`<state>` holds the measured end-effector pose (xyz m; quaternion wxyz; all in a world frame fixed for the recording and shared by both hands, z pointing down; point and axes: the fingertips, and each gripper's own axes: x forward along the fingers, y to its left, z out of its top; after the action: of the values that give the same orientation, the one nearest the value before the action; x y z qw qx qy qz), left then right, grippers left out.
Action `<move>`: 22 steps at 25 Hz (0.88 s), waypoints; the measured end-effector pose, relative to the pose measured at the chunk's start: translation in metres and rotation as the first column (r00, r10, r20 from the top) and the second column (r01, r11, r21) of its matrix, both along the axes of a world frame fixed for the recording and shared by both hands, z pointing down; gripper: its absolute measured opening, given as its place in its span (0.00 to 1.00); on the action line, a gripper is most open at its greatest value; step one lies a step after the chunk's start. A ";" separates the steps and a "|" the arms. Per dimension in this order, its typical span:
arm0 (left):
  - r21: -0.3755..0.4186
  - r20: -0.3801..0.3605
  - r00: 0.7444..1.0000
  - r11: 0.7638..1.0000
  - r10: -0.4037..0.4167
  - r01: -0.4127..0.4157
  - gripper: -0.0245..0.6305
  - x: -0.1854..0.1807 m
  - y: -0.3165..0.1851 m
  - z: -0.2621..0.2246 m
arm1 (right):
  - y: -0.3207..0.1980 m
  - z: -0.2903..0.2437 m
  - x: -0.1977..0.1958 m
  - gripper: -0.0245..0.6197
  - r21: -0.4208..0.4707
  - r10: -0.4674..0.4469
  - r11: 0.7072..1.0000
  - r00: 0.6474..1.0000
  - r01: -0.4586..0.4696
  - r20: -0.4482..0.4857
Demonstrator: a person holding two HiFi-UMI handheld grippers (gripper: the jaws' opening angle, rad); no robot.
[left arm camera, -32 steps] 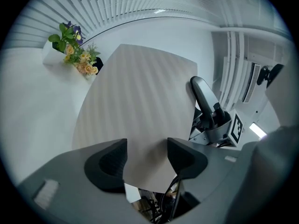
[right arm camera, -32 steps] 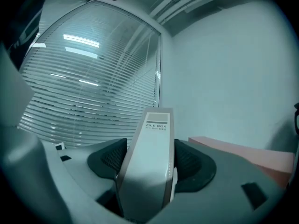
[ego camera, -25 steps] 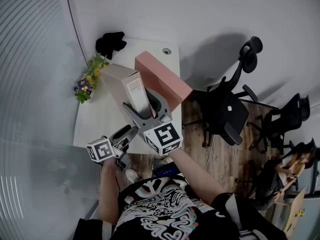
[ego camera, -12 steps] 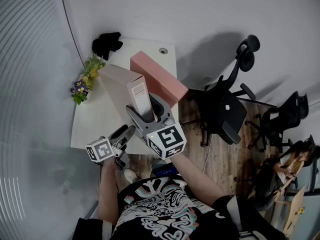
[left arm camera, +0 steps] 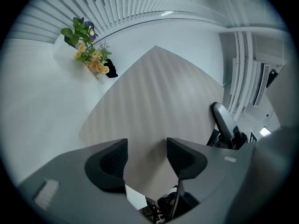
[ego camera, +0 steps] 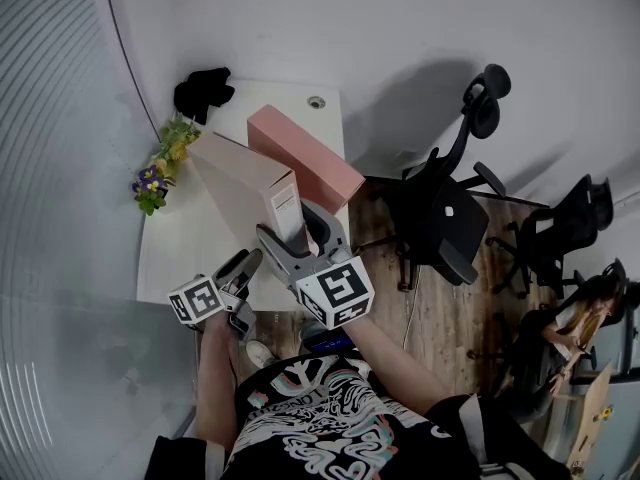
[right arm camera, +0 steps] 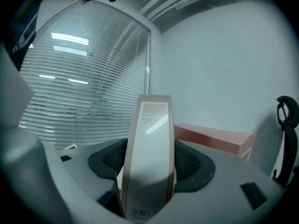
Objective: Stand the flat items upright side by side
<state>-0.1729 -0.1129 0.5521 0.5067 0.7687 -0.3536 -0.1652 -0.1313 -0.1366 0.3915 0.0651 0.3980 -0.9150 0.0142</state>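
My right gripper (ego camera: 300, 234) clamps the spine of the tall beige cardboard file box (ego camera: 243, 173), upright on the white table (ego camera: 180, 243) just beside the pink cardboard file box (ego camera: 306, 154). My left gripper (ego camera: 244, 266) (jaws apart, just been narrowing) holds nothing.

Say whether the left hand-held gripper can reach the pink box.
Probably not: the beige box in the right hand-held gripper stands between the pink box and the left hand-held gripper, whose open, empty jaws were just closing.
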 end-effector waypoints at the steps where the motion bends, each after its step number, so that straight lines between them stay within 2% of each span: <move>1: -0.001 -0.002 1.000 1.000 0.001 -0.001 0.41 0.001 0.000 0.001 | 0.001 0.006 0.002 0.51 -0.008 0.004 1.000 1.000 -0.004 -0.019; 4: -0.005 0.001 1.000 1.000 0.015 -0.015 0.41 0.007 -0.002 0.002 | 0.007 0.026 0.005 0.50 -0.048 0.005 0.999 0.997 -0.009 -0.077; 14: -0.031 0.015 1.000 0.999 0.019 -0.019 0.41 0.009 -0.005 0.013 | 0.014 0.072 0.022 0.51 -0.138 0.017 0.990 0.990 -0.037 -0.140; 22: -0.059 -0.015 1.000 0.998 0.013 -0.014 0.41 0.017 -0.002 0.020 | 0.018 0.080 0.024 0.51 -0.108 0.008 0.994 0.987 -0.026 -0.163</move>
<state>-0.1561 -0.1149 0.5723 0.5328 0.7546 -0.3495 -0.1567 -0.1069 -0.1186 0.4714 0.1611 0.4014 -0.9010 0.0325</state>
